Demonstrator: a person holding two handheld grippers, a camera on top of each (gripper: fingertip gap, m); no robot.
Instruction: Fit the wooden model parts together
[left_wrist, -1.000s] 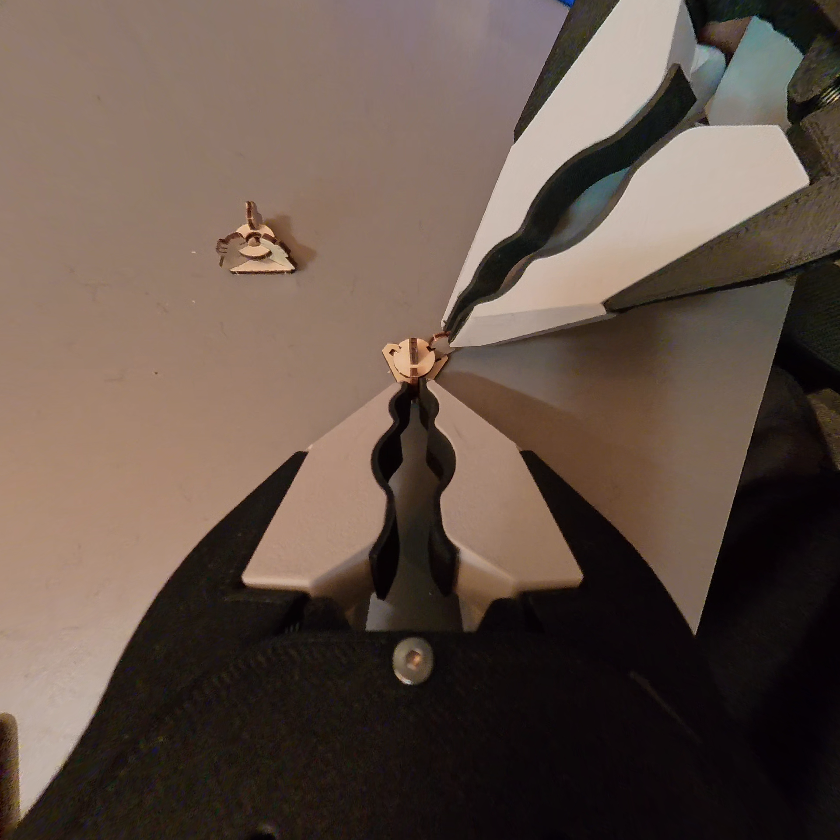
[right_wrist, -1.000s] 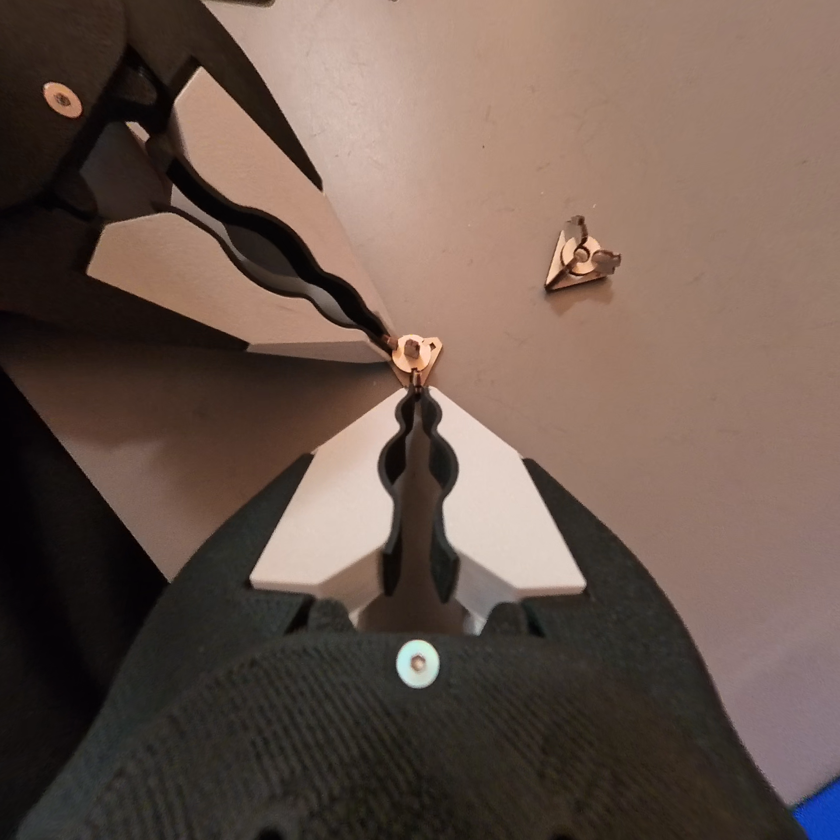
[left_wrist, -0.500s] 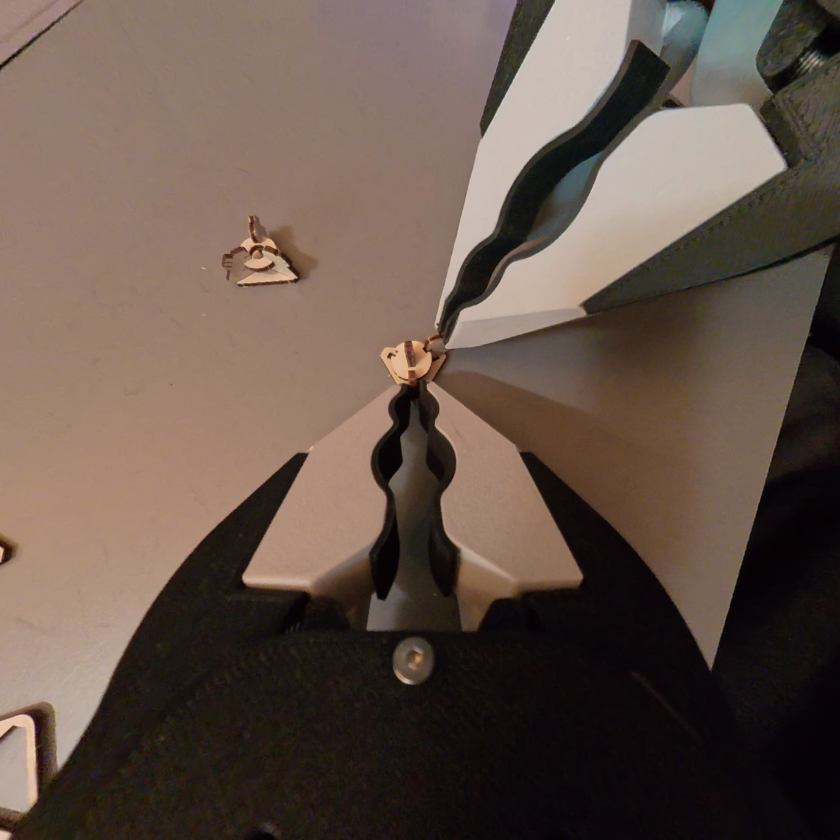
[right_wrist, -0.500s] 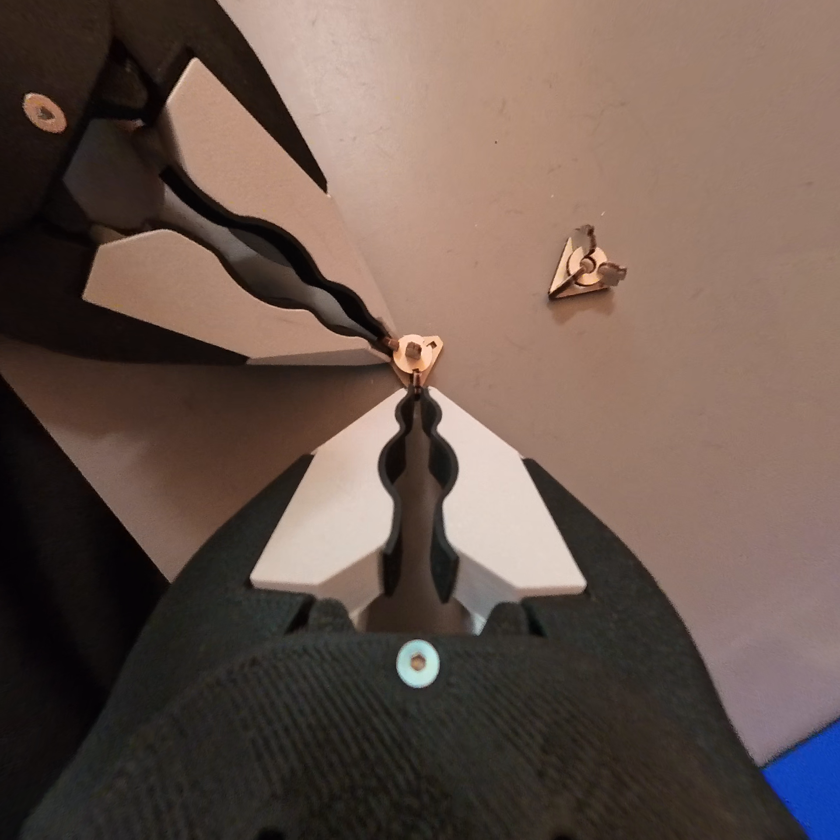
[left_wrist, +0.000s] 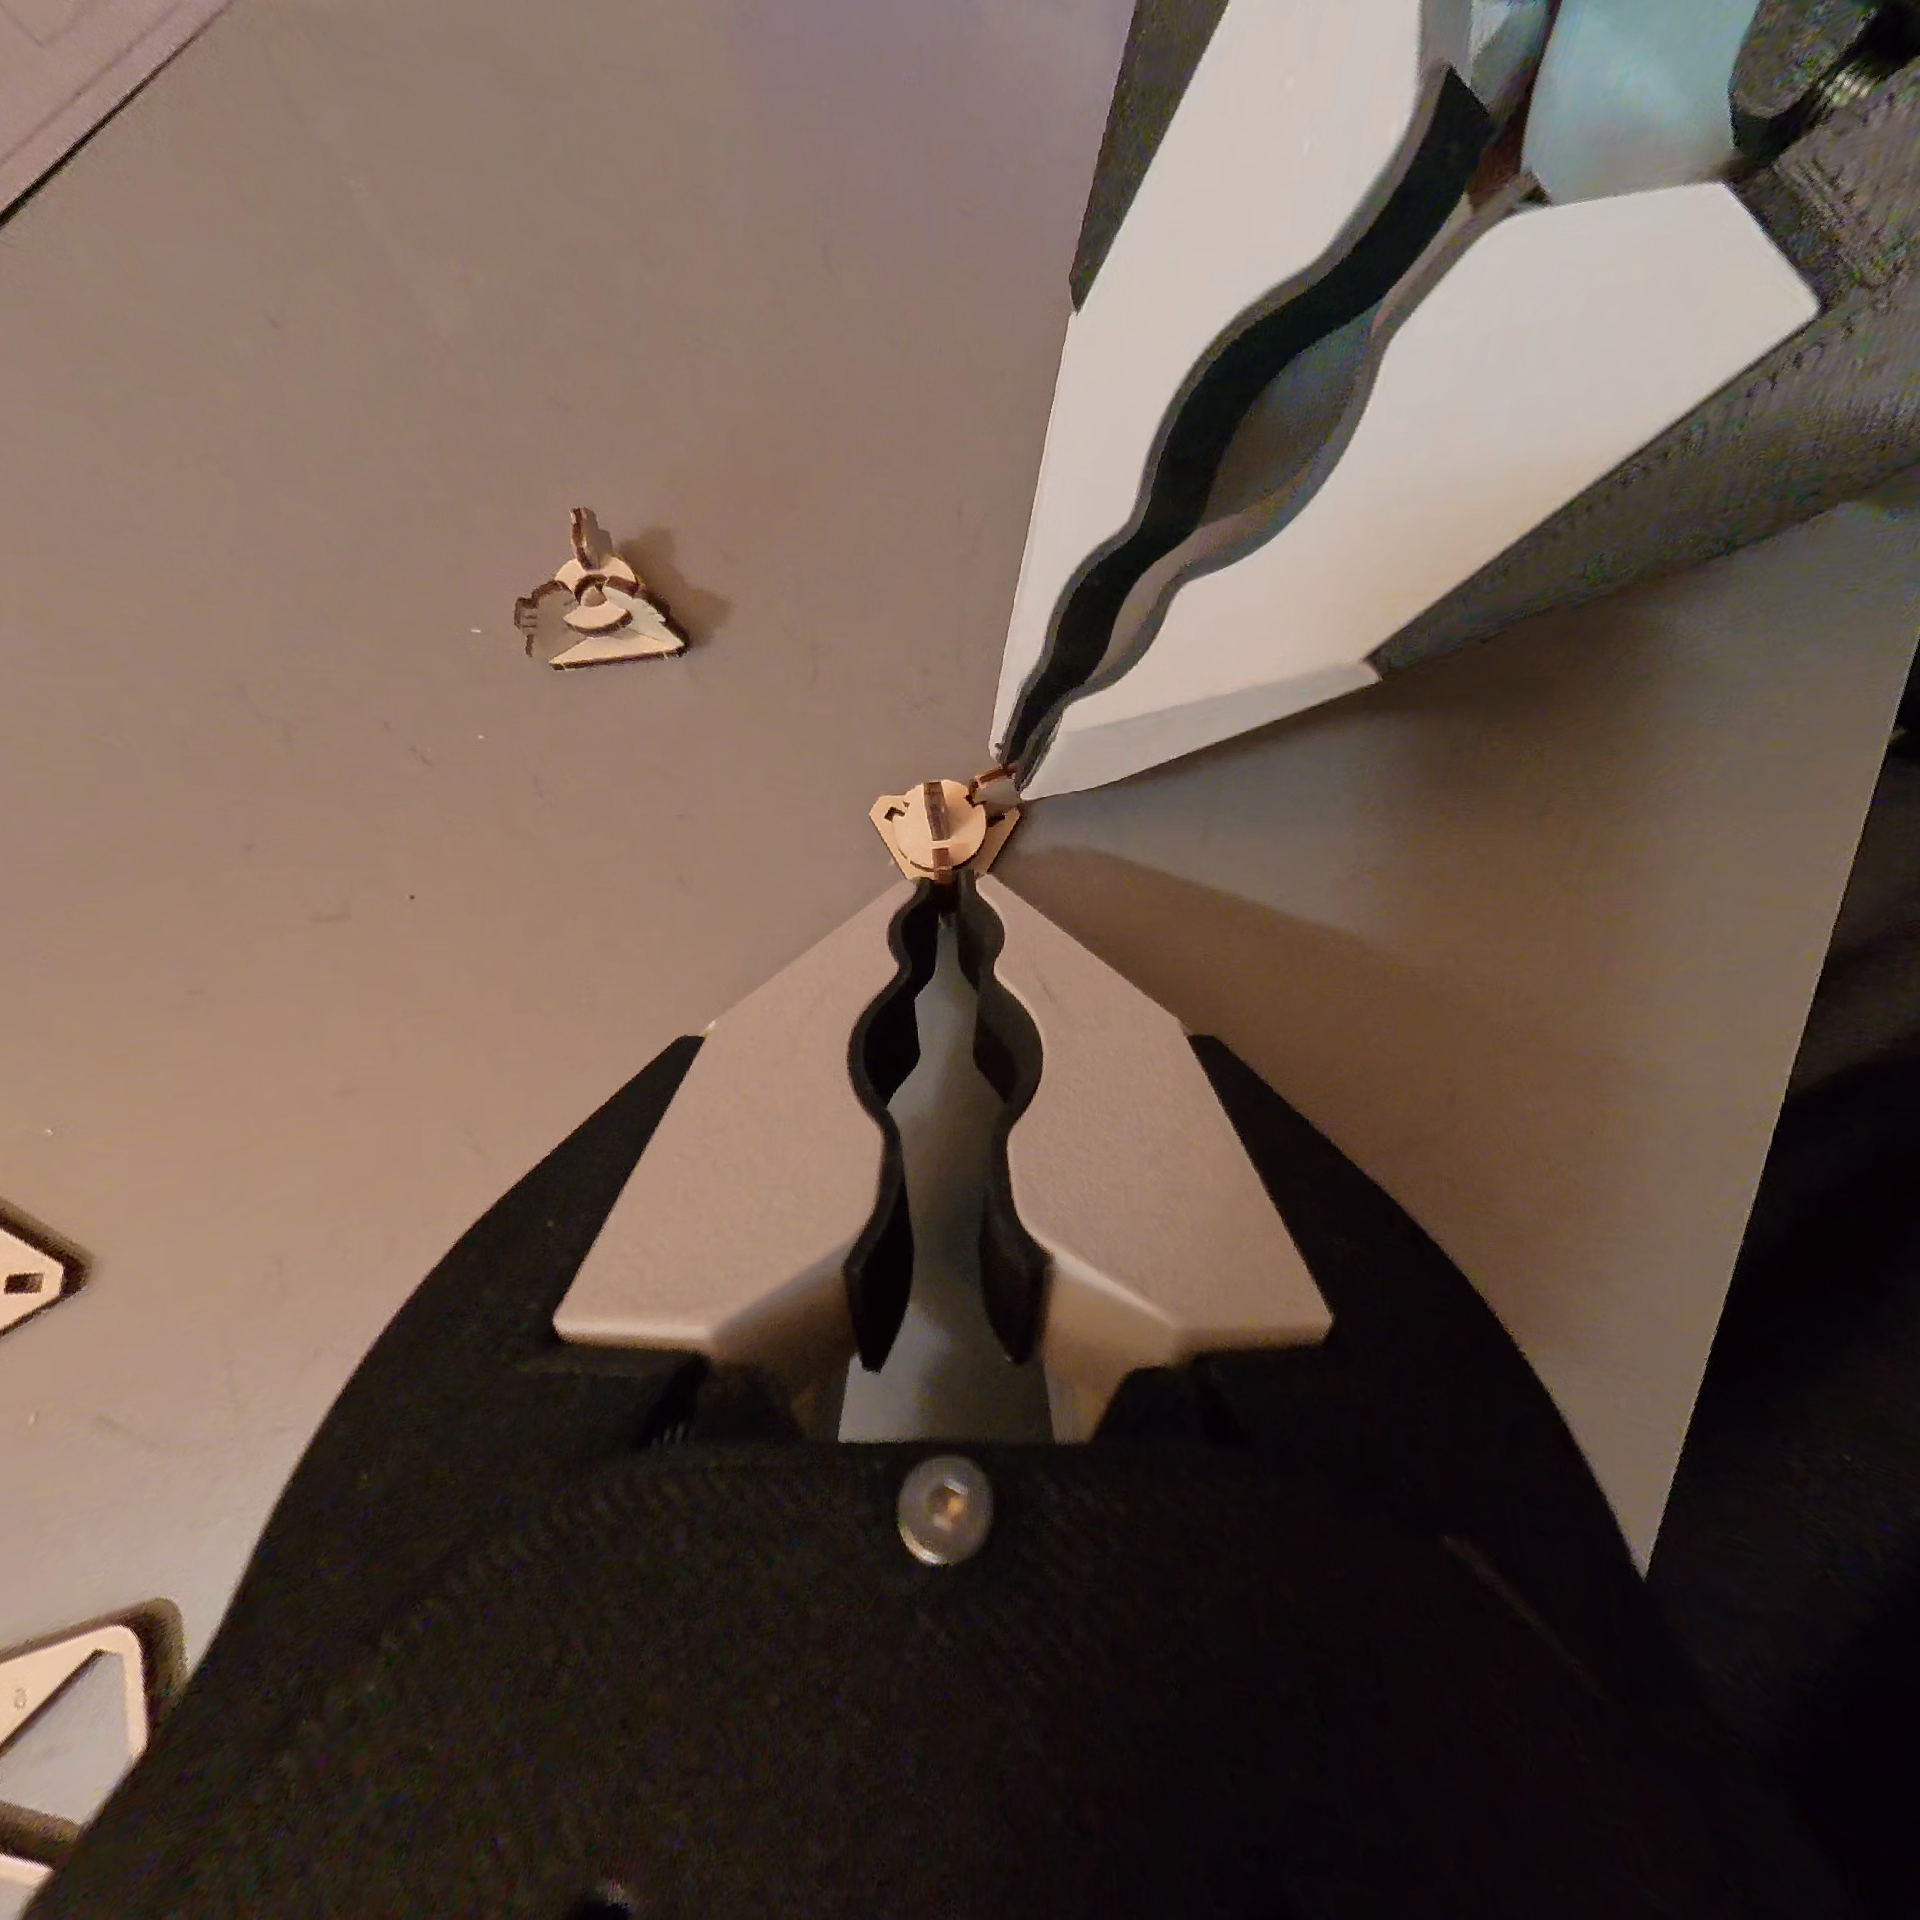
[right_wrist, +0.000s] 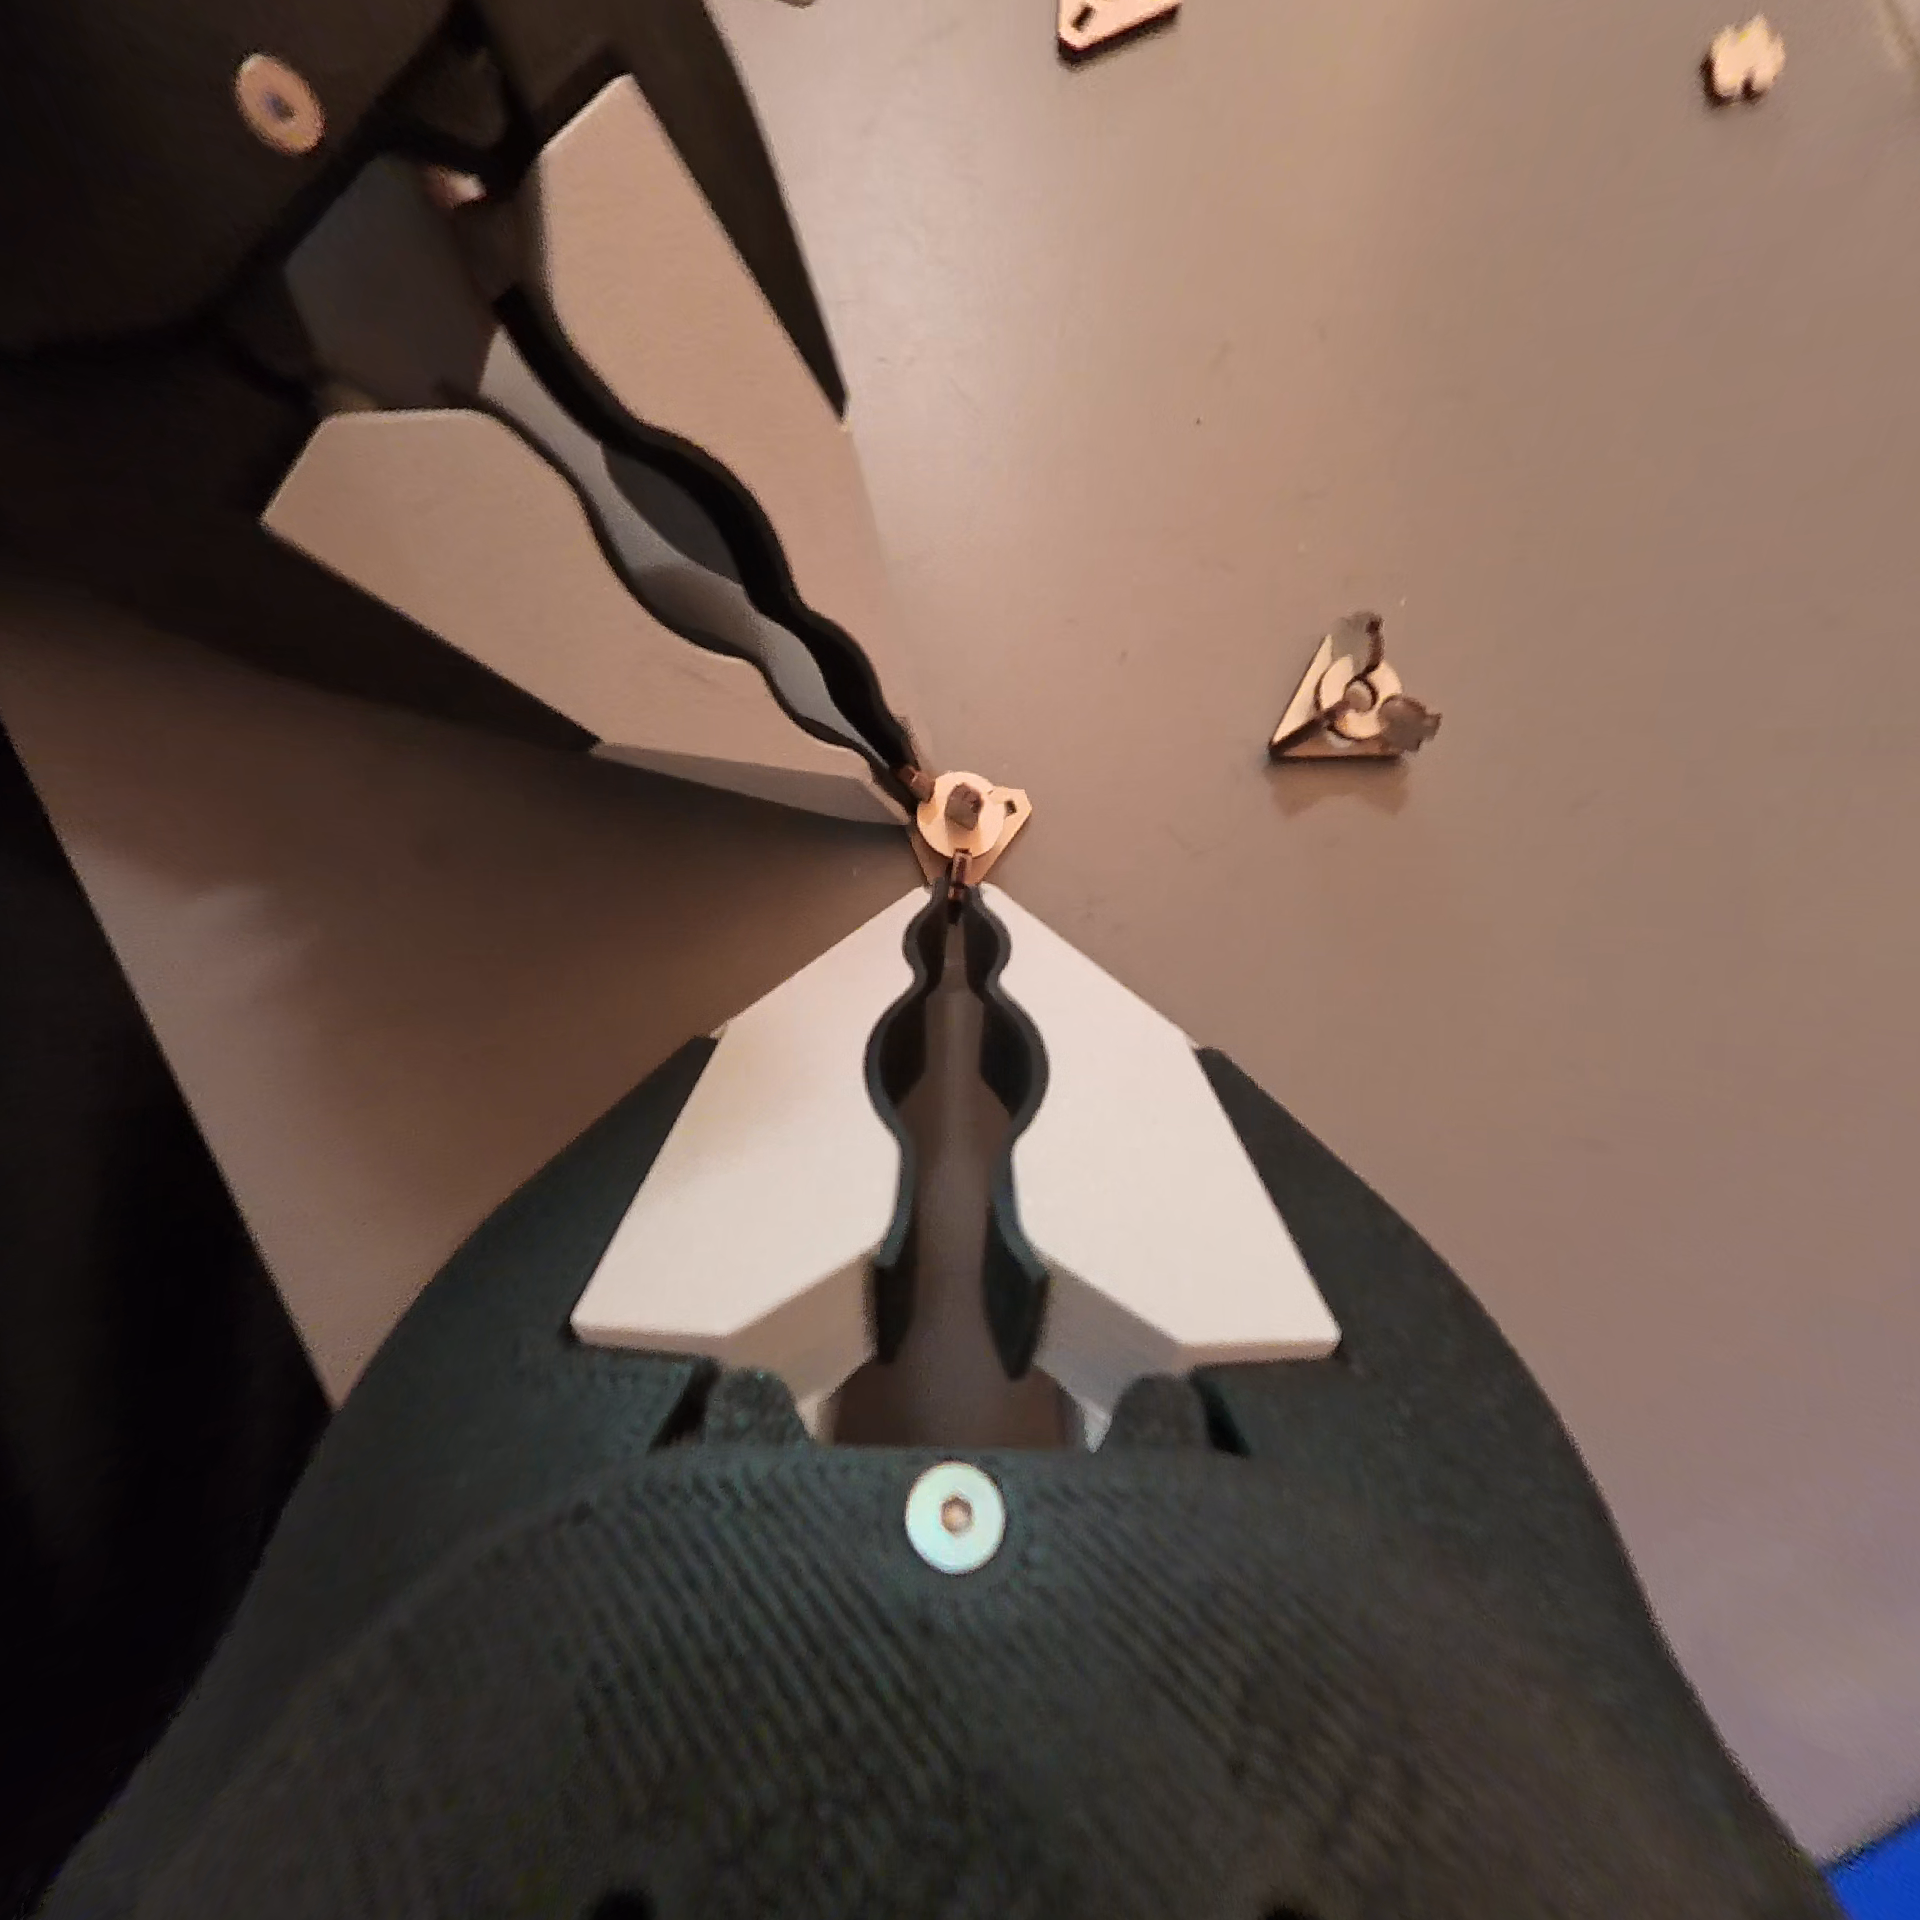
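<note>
Left gripper (left_wrist: 940, 885) and right gripper (right_wrist: 956, 883) both clamped on small wooden assembly (left_wrist: 940, 826), matching wooden assembly (left_wrist: 597, 613) well apart on grey table (left_wrist: 312, 935)

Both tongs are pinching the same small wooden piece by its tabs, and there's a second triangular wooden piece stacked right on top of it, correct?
Not stacked. The second triangular wooden piece lies apart on the grey table, as the left wrist view shows. Left tongs and right tongs both pinch tabs of the small wooden piece.

We see thin pale wood with dark edges in the small assembly (left_wrist: 940, 826), above a matt grey table (left_wrist: 416, 312); rough black plastic forms our gripper bodies.
</note>
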